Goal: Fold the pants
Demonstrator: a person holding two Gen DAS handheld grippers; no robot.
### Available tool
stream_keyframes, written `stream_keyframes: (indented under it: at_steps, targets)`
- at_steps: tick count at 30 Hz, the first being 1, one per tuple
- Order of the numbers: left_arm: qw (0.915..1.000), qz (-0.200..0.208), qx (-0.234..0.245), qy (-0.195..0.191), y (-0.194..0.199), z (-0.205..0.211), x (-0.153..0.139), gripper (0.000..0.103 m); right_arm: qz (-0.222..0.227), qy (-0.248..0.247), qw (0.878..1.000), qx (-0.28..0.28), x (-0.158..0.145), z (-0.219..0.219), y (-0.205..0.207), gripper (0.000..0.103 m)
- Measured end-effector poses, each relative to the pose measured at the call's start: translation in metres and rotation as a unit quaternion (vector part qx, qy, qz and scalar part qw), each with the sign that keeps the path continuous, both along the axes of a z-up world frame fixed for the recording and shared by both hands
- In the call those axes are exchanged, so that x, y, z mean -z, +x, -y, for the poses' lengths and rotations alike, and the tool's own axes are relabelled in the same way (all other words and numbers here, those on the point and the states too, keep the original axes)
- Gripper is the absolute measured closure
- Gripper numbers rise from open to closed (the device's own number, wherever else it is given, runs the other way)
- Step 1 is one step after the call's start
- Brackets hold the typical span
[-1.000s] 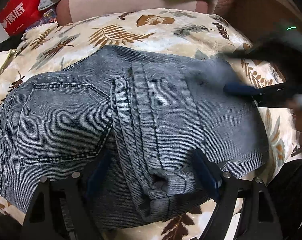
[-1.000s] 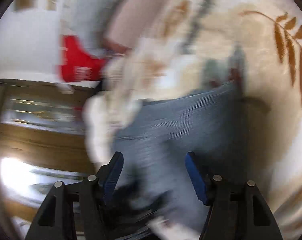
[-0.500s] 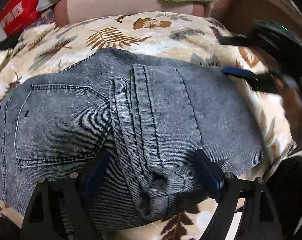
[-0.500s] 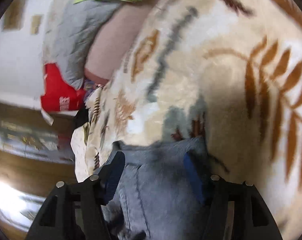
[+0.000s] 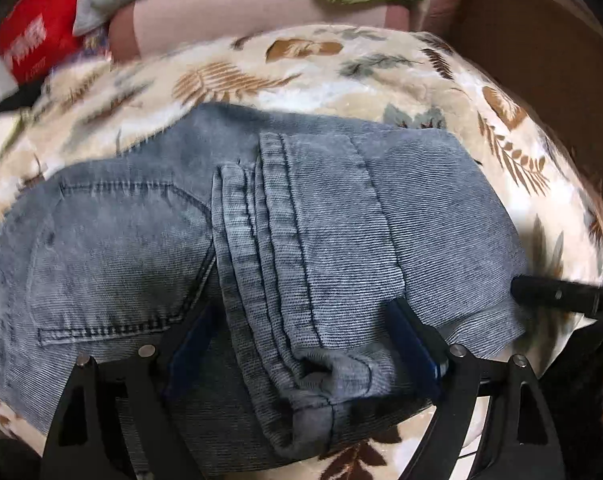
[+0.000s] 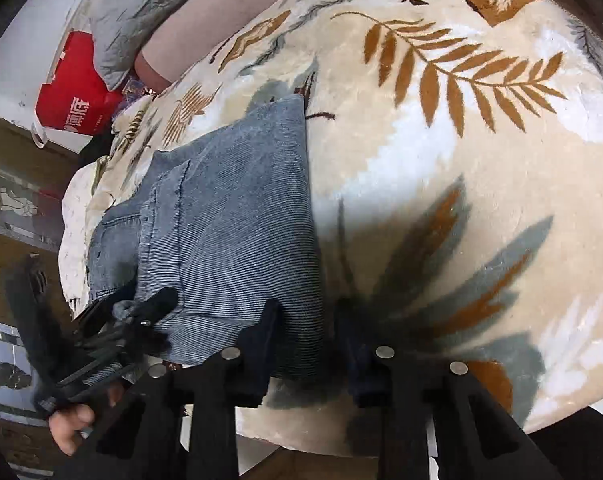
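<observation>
Denim, grey-blue and faintly ribbed, makes up the folded pair of pants [image 5: 261,248], which lies as a compact stack on the cream plush blanket with brown and grey leaf print [image 6: 441,152]. By its look the cloth is soft but fairly heavy and thick: it should drape and sag when lifted, will not slip readily on the plush pile, and cannot break. The bulky stacked hems and seams at the near middle of the pants are stiffest and offer the surest hold; a folded edge or corner, taken through all layers, is the alternative. The left gripper [image 5: 301,344] points steeply down over the near edge of the pants, its blue-padded fingers spread wide on either side of the bunched hem, released and pressing on nothing that I can see. The right gripper [image 6: 307,344] also tilts downward at the near right corner of the pants; its jaws have just been closing, with the folded denim edge between them. The left pad lies on the cloth, but the right pad stands apart, so a grip is not confirmed.
</observation>
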State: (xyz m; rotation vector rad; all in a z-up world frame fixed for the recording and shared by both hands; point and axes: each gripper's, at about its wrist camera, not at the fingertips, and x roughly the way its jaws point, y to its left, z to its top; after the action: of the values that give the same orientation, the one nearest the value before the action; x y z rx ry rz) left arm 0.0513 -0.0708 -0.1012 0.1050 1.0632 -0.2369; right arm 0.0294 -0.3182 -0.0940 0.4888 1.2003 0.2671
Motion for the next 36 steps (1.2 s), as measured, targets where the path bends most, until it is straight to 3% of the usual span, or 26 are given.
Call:
stream_keyframes:
  at_steps: [2,4,6,8,12,16,19,21,23,26,31,36]
  targets:
    - [0.9996,-0.009,-0.01,-0.023,0.0,-0.003,-0.008,0.016,0.006,-0.031,0.999,-0.013,-0.005,-0.005,-0.001,0.076]
    - [0.9985,0.013,-0.015,-0.052,-0.004,-0.008,-0.022,0.016,0.013,-0.058,0.998,-0.026,-0.006,-0.012,-0.001,0.076]
    - [0.9991,0.025,-0.008,-0.032,-0.005,-0.003,-0.023,0.016,0.013,-0.063,0.998,-0.028,-0.005,-0.013,-0.002,0.075]
    - [0.9999,-0.008,0.009,0.006,0.0,0.004,-0.002,0.016,0.004,-0.056,0.998,-0.031,-0.007,-0.01,0.002,0.074]
    - [0.9999,0.006,0.011,0.003,-0.005,0.0,0.003,0.014,0.028,-0.076,0.997,-0.009,-0.036,-0.005,0.014,0.072]
    - [0.9999,0.006,0.012,0.0,-0.005,-0.002,0.003,0.013,0.063,-0.049,0.997,0.005,-0.061,-0.004,0.046,0.072]
    - [0.9999,0.01,0.014,-0.002,-0.005,-0.002,0.004,0.013,0.058,0.007,0.998,-0.017,-0.051,-0.017,0.08,0.072]
    - [0.9999,0.009,0.012,-0.002,-0.008,-0.001,0.003,0.013,0.049,-0.015,0.998,-0.027,-0.033,-0.028,0.102,0.072]
    - [0.9999,0.007,0.013,-0.001,-0.005,-0.001,0.004,0.013,0.007,-0.015,1.0,-0.015,-0.005,-0.028,0.116,0.071]
    - [0.9999,0.005,0.013,-0.003,-0.004,-0.003,0.003,0.013,0.029,0.001,1.0,-0.001,-0.018,-0.023,0.105,0.072]
    - [0.9999,0.005,0.012,-0.002,-0.004,-0.002,0.003,0.013,0.05,0.005,0.999,-0.019,-0.038,-0.024,0.049,0.072]
    - [1.0,0.002,0.009,0.0,-0.003,-0.002,0.004,0.013,0.031,-0.005,0.999,-0.044,-0.018,-0.033,0.003,0.071]
